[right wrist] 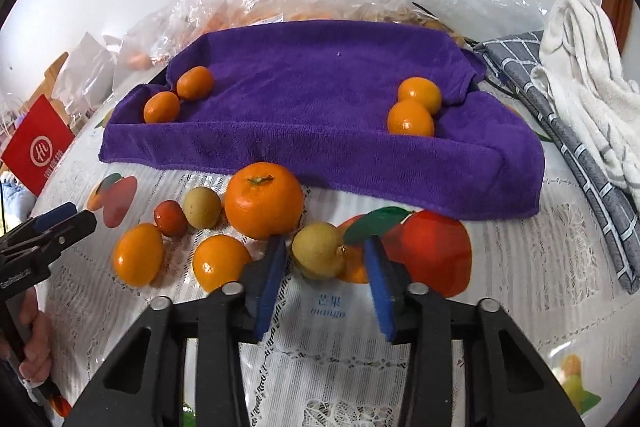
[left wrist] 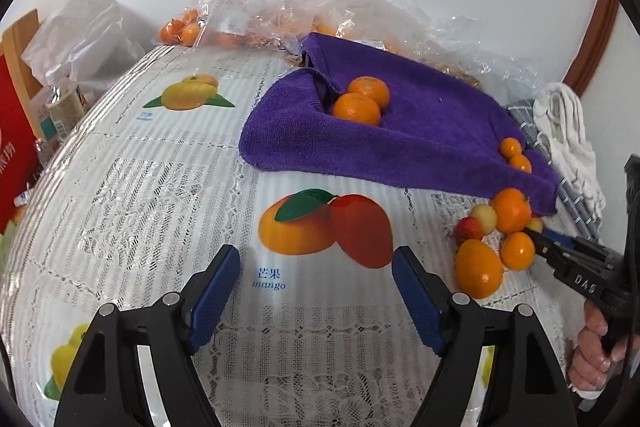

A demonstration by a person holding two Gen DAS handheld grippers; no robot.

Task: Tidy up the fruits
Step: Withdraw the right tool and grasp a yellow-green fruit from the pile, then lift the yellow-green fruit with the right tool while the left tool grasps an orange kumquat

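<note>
A purple towel (left wrist: 420,131) (right wrist: 320,99) lies folded into a shallow tray on the fruit-print tablecloth. Two mandarins (right wrist: 178,95) rest at its left end and two smaller orange fruits (right wrist: 416,107) at its right. In front lie a big mandarin (right wrist: 264,201), several kumquats (right wrist: 138,255), a red fruit (right wrist: 170,218) and a pale one (right wrist: 202,207). My right gripper (right wrist: 326,247) is shut on a small yellow-green fruit (right wrist: 318,255) on the table. My left gripper (left wrist: 316,255) stands open over a printed mango, with nothing between its pads.
Clear plastic bags (left wrist: 248,15) holding more oranges line the wall behind the towel. A red box (right wrist: 38,147) and bottles (left wrist: 64,107) stand at the left edge. A grey checked cloth (right wrist: 580,155) and a white cloth (right wrist: 580,67) lie at the right.
</note>
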